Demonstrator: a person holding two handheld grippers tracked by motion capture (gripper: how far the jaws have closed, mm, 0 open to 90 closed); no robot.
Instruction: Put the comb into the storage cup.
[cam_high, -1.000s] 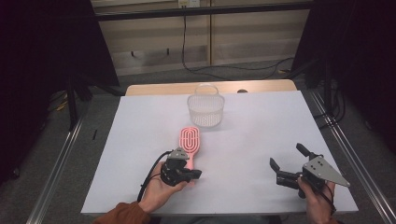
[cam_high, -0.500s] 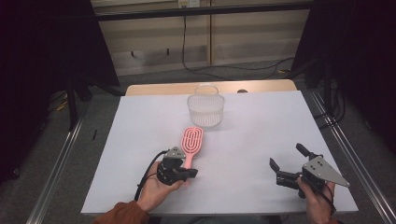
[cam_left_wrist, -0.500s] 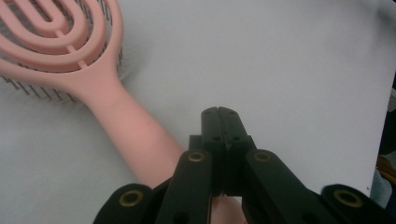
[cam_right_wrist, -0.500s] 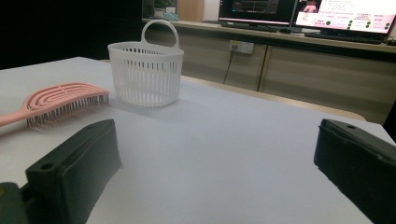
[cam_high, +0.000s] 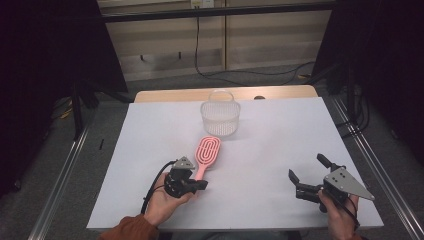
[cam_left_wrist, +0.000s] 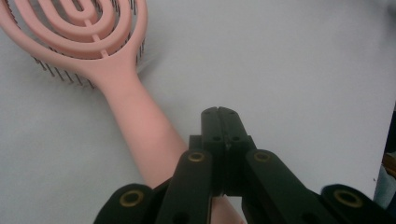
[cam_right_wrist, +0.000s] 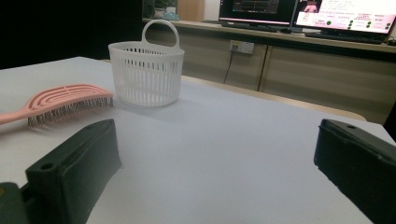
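On the white table (cam_high: 260, 150), just in front of the person's left hand, lies a pink hairbrush (cam_high: 205, 152). Its head is an oval of open concentric loops joined by a thin central rib, with dark bristles pointing down onto the table; in the right gripper view the brush (cam_right_wrist: 60, 105) rests on those bristles. The smooth, rounded handle runs back toward the left gripper (cam_high: 200, 184), whose jaws are pressed fully together with nothing between them. In the left gripper view the handle (cam_left_wrist: 140, 126) passes just to the left of the closed jaws and under the gripper body; whether they touch it is hard to tell. A white slotted basket (cam_high: 220, 114) with a loop handle stands near the brush's head. The right gripper (cam_high: 306, 174), well apart, has its jaws spread wide and empty.
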